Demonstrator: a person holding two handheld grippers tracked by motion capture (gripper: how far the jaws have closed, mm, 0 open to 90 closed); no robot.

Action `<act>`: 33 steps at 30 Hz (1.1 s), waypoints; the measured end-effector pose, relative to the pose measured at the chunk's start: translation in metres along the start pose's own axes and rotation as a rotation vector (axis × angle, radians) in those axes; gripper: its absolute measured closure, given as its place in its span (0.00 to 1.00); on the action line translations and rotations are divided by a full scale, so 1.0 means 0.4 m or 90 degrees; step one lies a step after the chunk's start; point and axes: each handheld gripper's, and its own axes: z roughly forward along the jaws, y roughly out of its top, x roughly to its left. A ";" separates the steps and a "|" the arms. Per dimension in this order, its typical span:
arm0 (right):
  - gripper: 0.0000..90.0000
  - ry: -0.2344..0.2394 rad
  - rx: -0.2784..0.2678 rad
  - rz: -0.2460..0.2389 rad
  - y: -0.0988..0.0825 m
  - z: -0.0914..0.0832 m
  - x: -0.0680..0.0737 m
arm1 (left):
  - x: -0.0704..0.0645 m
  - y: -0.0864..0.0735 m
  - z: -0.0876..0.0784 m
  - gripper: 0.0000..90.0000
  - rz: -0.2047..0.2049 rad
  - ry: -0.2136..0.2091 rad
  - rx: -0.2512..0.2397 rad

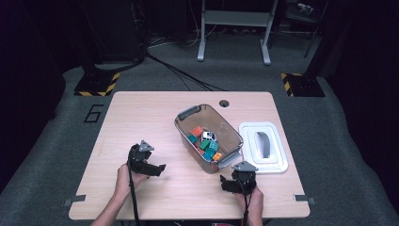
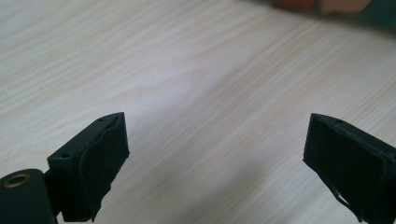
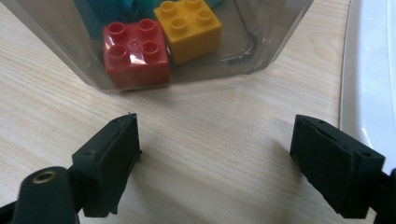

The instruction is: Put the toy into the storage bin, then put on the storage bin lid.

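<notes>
- Both grippers wide, holding nothing: left gripper (image 1: pixel 159 168) lower left, right gripper (image 1: pixel 225 182) lower centre.
- Likely next: seat white lid (image 1: pixel 263 147) on clear brick bin (image 1: pixel 234 137); grip its rim squarely.

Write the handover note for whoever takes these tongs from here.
Left tongs: open, nothing between the jaws, low over bare table, left of the bin.
Right tongs: open, nothing held, just short of the bin's near end.
Clear bin: mid-table, uncovered, with coloured bricks inside; a red brick and a yellow brick sit against its near wall.
White lid: flat on the table, right of the bin.
Done: bricks are in the bin.
Left: probably fitting the lid on.
</notes>
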 end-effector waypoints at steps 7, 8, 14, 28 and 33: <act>0.17 0.001 0.000 0.002 0.000 0.000 0.000 | 0.029 -0.048 0.031 0.06 -0.001 -0.018 0.002; 0.17 0.001 0.000 0.001 0.000 0.000 0.000 | 0.030 -0.052 0.033 0.06 0.013 -0.014 -0.002; 0.17 0.003 0.000 0.000 0.000 0.001 -0.001 | 0.033 -0.076 0.045 0.02 0.041 -0.020 -0.062; 0.14 -0.007 0.002 0.007 -0.002 -0.003 -0.003 | 0.078 -0.056 0.062 0.00 0.112 -0.087 -0.060; 0.11 -0.014 0.004 0.003 -0.004 -0.008 -0.001 | 0.082 -0.052 0.065 0.00 0.101 -0.073 -0.061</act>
